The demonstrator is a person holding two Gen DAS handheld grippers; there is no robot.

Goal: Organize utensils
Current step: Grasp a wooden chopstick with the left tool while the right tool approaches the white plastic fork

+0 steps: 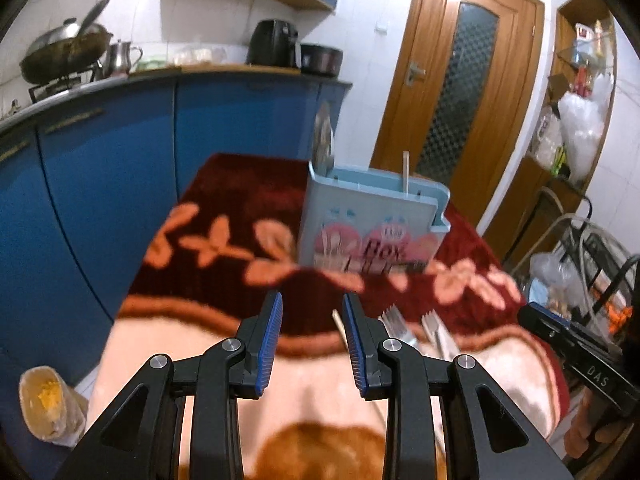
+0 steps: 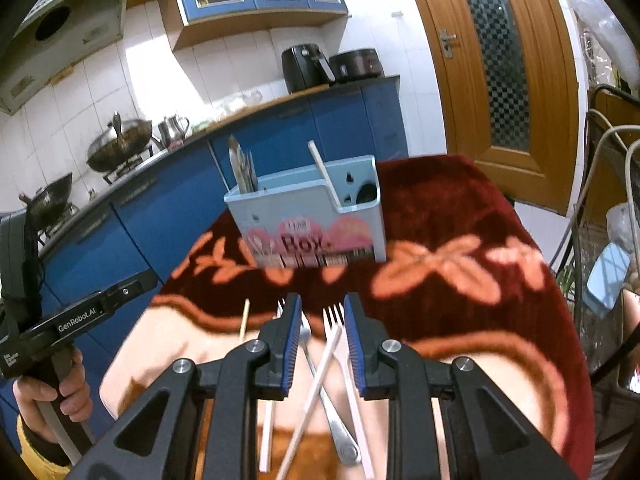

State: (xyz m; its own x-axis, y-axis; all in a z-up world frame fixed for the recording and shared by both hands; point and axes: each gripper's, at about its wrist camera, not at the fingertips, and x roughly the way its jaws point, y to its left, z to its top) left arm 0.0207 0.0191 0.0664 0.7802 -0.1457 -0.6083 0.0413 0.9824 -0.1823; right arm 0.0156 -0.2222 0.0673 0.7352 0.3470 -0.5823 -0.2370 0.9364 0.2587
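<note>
A light blue utensil box (image 1: 372,220) stands on the dark red flowered cloth (image 1: 240,208); it also shows in the right wrist view (image 2: 312,216). It holds metal utensils (image 2: 242,170) at its left end and a pale chopstick (image 2: 326,174) at its right. My left gripper (image 1: 313,308) is open and empty above the cloth, with forks (image 1: 394,326) and a wooden chopstick (image 1: 340,328) just right of it. My right gripper (image 2: 322,312) is open over a metal fork (image 2: 324,384), a white fork (image 2: 340,344) and a white chopstick (image 2: 316,388), none gripped.
Blue kitchen cabinets (image 1: 100,168) run along the left with a wok (image 1: 64,52) and appliances on top. A wooden door (image 1: 460,92) is behind the table. A cluttered wire rack (image 1: 580,264) stands right. A wooden chopstick (image 2: 245,320) lies left of my right gripper.
</note>
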